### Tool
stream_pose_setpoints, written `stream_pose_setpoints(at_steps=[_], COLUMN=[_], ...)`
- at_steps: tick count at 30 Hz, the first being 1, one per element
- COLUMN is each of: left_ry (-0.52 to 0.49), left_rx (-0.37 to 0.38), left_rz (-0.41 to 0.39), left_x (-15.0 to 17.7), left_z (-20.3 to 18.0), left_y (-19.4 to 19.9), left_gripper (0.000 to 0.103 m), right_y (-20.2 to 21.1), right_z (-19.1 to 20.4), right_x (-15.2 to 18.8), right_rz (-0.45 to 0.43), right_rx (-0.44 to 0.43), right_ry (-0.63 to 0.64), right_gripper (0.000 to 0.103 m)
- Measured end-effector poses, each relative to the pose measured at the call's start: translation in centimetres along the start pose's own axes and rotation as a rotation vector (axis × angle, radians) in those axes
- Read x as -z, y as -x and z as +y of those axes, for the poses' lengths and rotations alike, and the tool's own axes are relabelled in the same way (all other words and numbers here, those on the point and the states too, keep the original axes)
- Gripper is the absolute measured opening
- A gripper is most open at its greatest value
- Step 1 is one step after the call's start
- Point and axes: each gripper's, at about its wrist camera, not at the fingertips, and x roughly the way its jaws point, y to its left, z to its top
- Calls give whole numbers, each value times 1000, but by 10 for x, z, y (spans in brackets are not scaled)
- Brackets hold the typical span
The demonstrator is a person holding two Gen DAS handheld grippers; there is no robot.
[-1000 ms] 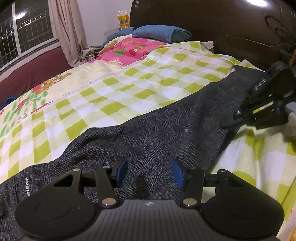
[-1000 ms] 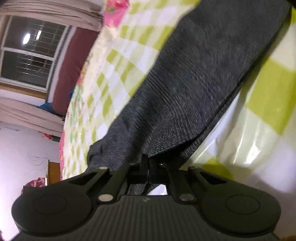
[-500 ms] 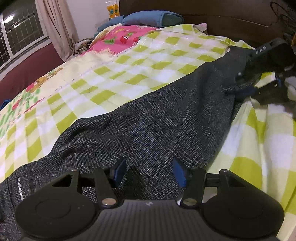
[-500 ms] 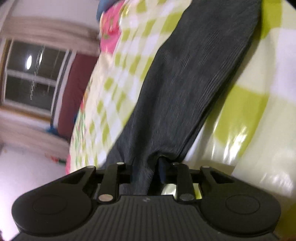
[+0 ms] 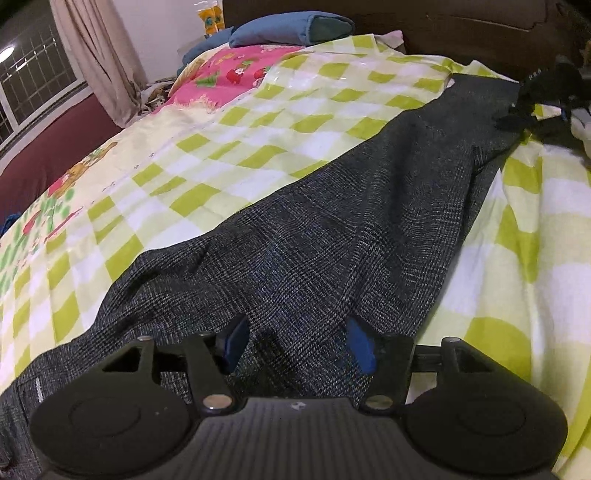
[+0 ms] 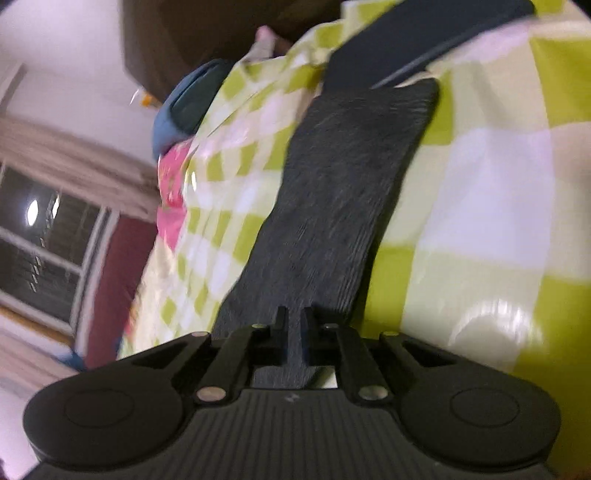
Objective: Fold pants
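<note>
Dark grey plaid pants [image 5: 332,221] lie stretched across the green-and-white checked bed sheet [image 5: 277,122]. My left gripper [image 5: 295,343] hovers over their near, wider part. Its blue pads [image 5: 236,339] stand apart and are opening, and the cloth under them is not pinched. My right gripper [image 5: 511,114] shows at the upper right of the left wrist view, at the far narrow end of the leg. In the blurred right wrist view, my right gripper [image 6: 293,328] has its jaws closing to a thin gap with a strip of the pants [image 6: 351,184] pinched between them.
A blue pillow [image 5: 291,27] and a pink printed cloth [image 5: 229,70] lie at the head of the bed. Behind them stands a dark wooden headboard [image 5: 461,29]. A curtain [image 5: 99,55] and a barred window [image 5: 29,74] are on the left.
The right gripper slid along the leg, up and to the right in the left view, loosened, then closed on the cloth again. The left pads have spread a little wider.
</note>
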Motion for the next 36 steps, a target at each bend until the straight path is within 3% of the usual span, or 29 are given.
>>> stream_pose_setpoints(at_steps=[1, 4, 6, 9, 12, 14, 16, 17, 19, 25, 30, 32, 34, 36], left_ry=[-6, -13, -15, -16, 6, 16, 10, 4, -1, 21, 38, 22, 0, -16], left_rx=[-3, -7, -3, 0, 10, 20, 25, 24, 18, -4, 13, 19, 15, 11], left_rz=[3, -12, -14, -11, -27, -46, -61, -68, -86, -94, -101, -108, -113, -113], left_x=[-2, -5, -5, -3, -3, -3, -4, -6, -9, -13, -9, -9, -10, -11], left_z=[-1, -2, -4, -6, -2, 2, 6, 8, 12, 34, 46, 49, 52, 55], left_y=[0, 1, -1, -7, -6, -3, -2, -1, 1, -6, -11, -13, -17, -21], left_gripper=[73, 73, 73, 74, 74, 74, 74, 74, 74, 74, 74, 74, 74, 74], right_y=[2, 7, 9, 16, 10, 19, 10, -2, -35, -126, -163, -171, -174, -175], right_z=[0, 16, 27, 26, 25, 50, 82, 98, 133, 208, 225, 224, 221, 223], right_x=[-4, -10, -20, -37, -34, -13, 12, 26, 57, 131, 158, 166, 175, 176], right_rz=[-13, -49, -110, -178, -67, -34, 68, 139, 260, 560, 751, 833, 862, 872], right_rx=[-3, -12, -45, 44, 193, 139, 67, 43, -23, -155, -207, -183, -154, -133], right_ry=[5, 82, 98, 166, 240, 394, 550, 624, 782, 1212, 1405, 1481, 1558, 1557], right_gripper=[12, 2, 2, 2, 7, 7, 12, 21, 27, 35, 43, 46, 44, 39])
